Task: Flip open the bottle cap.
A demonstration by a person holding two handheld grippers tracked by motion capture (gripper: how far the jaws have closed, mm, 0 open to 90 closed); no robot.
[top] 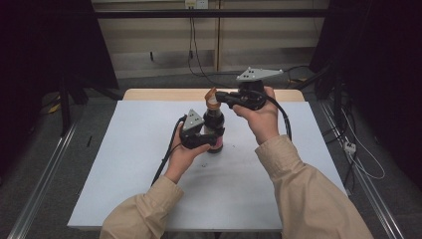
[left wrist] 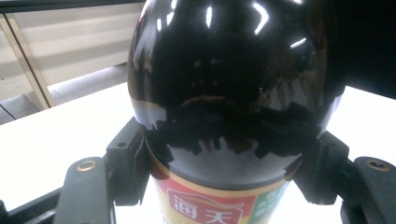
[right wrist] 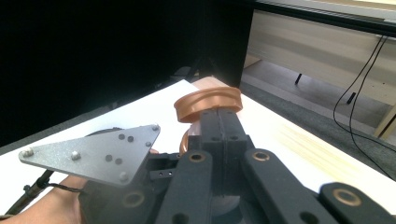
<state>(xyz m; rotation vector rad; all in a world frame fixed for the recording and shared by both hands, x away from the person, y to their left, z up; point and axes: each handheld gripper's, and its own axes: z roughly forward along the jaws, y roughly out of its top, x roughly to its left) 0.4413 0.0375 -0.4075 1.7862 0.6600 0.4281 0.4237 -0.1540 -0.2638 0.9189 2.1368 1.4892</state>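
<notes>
A dark glass sauce bottle (top: 215,124) with a red and green label (left wrist: 210,205) stands upright near the middle of the white table (top: 139,164). My left gripper (top: 213,140) is shut on its lower body, one jaw on each side of the bottle (left wrist: 224,70). The bottle's brown flip lid (top: 212,95) stands tilted open. My right gripper (top: 220,98) reaches in from the right at cap height with its jaws pressed together. In the right gripper view its tips (right wrist: 219,114) sit just under the raised lid (right wrist: 208,102); nothing shows between the jaws.
Bare white tabletop lies on all sides of the bottle. A wooden strip (top: 164,93) edges the far side of the table. Cables (top: 194,55) hang along the back wall, and dark stands (top: 64,99) flank the table.
</notes>
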